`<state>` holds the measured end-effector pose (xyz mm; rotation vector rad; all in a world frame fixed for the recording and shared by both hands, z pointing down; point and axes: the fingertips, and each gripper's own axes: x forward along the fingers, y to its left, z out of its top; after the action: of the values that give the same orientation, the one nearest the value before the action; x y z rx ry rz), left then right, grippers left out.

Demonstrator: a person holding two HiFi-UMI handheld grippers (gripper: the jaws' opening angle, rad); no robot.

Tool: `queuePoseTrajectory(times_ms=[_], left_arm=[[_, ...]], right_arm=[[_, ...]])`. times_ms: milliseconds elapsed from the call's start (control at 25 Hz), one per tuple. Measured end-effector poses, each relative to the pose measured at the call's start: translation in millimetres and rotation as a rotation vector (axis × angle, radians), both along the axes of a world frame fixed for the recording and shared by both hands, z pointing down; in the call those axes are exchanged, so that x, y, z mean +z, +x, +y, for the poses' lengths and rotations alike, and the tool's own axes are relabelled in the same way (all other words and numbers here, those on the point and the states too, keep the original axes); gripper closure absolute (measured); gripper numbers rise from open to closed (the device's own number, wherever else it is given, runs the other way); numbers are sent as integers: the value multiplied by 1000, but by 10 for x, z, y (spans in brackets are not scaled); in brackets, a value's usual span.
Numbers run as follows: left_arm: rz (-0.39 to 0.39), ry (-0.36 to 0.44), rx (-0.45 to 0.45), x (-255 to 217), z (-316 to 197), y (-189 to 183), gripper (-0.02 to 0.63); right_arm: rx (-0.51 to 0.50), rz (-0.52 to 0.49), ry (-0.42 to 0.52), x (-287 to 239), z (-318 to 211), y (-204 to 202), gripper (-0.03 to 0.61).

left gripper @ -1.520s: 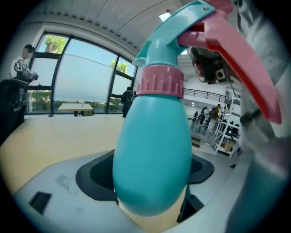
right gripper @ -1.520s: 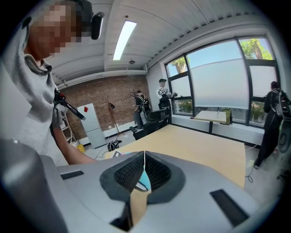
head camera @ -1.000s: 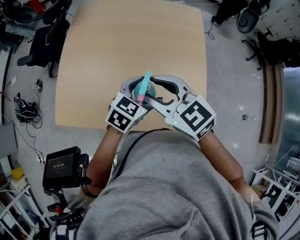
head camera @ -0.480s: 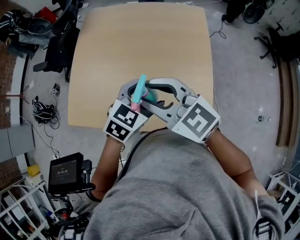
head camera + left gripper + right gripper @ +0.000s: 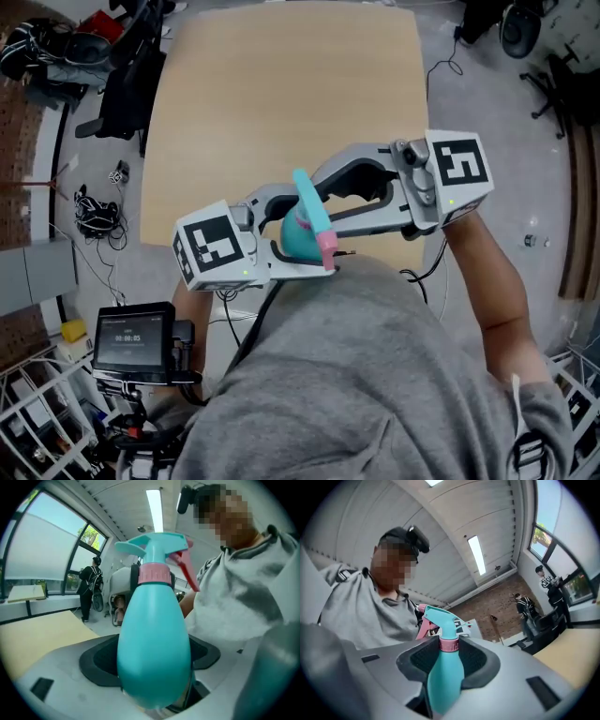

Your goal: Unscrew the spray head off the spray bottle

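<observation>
Overhead, a pale wooden table fills the top of the head view, and the person's grey sweater fills the bottom. Between them, lifted off the table and close to the chest, two grey hand-held grippers meet around one small object.

The left gripper comes in from the left. Its jaws are spread wide and clamped on the fat teal body of the spray bottle. The right gripper reaches in from the right. Its jaws have just been closing to a narrower gap, and their dark pads flank the pink collar at the bottle's neck, seemingly touching it.

The spray head, teal with a pink trigger, sits fully seated on the bottle with no gap showing. So the two-handed hold looks set. The turning of the collar and the lifting off of the head remain.

Round about are office chairs and cables on the floor, a small screen at lower left, and a distant person by a window. Nothing blocks the work, though the trigger points at the sweater and may brush it.
</observation>
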<state>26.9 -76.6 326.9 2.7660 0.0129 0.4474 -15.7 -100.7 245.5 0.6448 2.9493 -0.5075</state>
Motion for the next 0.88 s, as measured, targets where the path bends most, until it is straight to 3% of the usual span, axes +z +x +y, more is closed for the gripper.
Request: queuePoseTrajectory(times_ms=[80,200,320,440,520,600,680,840,880], left_arm=[[71,-63,-24,-135,-62,54,212],[58,-59,-138,-73,-225,32,212],[-82,45,-297,185,-461,-112,213],[-291,211,-470,419,-788,-280,213],[-382,294,-555,523,-912,-393,213],[-425,346,-608,601,-942,-486,213],[-473,401,-617,651,-939,-512,213],[-543,486,-568,667,-904,-412,213],[-539,491,-560,649,-885,-390,213]], right_arm=[[-51,-56,-74,-75,-87,110,445],[42,-83,-92,-34,-217,136,445],[254,-38,-51,90,-417,278,442],[455,-48,-83,-110,-733,697,425],[532,-21,-19,-324,-781,777,400],[534,125,161,-309,-712,580,379],[494,332,317,-54,-667,366,377],[385,601,250,310,-555,128,379],[355,665,285,392,-516,101,379]])
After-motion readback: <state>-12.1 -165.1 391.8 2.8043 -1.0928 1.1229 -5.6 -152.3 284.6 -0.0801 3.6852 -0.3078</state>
